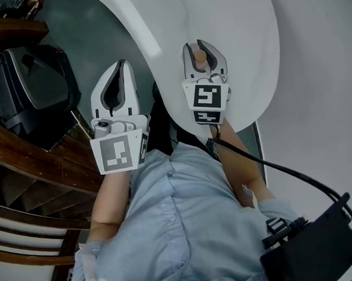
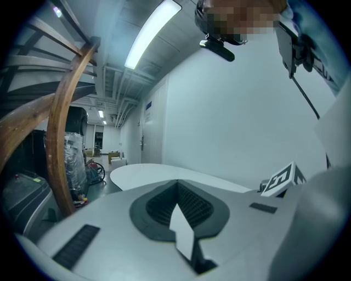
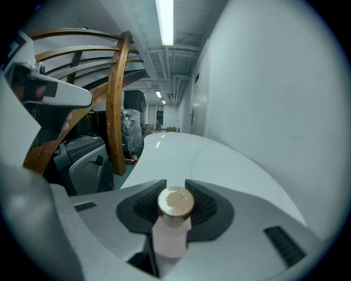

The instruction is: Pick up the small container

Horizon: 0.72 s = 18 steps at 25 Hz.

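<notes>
The small container point(image 1: 200, 56) is a pale little bottle with a round brown cap. It stands upright between the jaws of my right gripper point(image 1: 201, 47), over the white curved table point(image 1: 247, 37). In the right gripper view the container point(image 3: 173, 225) fills the gap between the ribbed dark pads point(image 3: 207, 208), which close on its sides, so my right gripper point(image 3: 174, 187) is shut on it. My left gripper point(image 1: 122, 65) hovers left of the table edge above the grey floor. Its jaws meet with nothing between them, as the left gripper view shows point(image 2: 177, 185).
A black machine point(image 1: 30, 86) sits on the floor at the left, beside curved wooden rails point(image 1: 29, 166). A black box point(image 1: 316, 247) with a cable hangs at the lower right. A white wall point(image 3: 274, 99) runs along the table's far side.
</notes>
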Tool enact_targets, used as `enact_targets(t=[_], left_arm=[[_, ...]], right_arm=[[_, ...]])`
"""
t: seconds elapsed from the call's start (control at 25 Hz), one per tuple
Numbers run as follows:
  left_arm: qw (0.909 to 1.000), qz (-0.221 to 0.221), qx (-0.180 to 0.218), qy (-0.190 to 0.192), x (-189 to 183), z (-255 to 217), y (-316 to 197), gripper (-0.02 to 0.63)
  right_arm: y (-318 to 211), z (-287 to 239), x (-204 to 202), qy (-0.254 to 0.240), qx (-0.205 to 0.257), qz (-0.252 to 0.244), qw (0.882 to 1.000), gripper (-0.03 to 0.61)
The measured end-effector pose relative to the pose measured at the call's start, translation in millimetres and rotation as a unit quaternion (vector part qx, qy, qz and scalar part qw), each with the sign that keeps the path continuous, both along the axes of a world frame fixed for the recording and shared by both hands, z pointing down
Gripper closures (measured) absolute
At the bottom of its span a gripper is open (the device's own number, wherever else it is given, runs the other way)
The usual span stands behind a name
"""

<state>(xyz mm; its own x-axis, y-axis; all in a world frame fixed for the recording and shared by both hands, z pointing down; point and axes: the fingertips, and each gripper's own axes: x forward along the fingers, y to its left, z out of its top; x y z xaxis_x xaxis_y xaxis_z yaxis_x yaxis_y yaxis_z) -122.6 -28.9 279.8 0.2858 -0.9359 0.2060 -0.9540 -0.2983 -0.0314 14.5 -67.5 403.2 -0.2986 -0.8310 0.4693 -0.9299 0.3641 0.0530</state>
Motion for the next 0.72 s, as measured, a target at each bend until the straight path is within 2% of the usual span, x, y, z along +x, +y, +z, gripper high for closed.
enact_targets(t=[0.44,0.72], left_arm=[[0.9998,0.006,0.014,0.012,9.3,8.3,-11.6,0.614],[0.9985,0.012,0.045,0.028,25.4,25.0,-38.0,0.614]], right_arm=[[-12.6,-15.1,12.6,0.000,0.016,-0.001,1.000,0.477],[-40.2,-30.1,28.9,0.001,0.043,0.003,0.999,0.477]])
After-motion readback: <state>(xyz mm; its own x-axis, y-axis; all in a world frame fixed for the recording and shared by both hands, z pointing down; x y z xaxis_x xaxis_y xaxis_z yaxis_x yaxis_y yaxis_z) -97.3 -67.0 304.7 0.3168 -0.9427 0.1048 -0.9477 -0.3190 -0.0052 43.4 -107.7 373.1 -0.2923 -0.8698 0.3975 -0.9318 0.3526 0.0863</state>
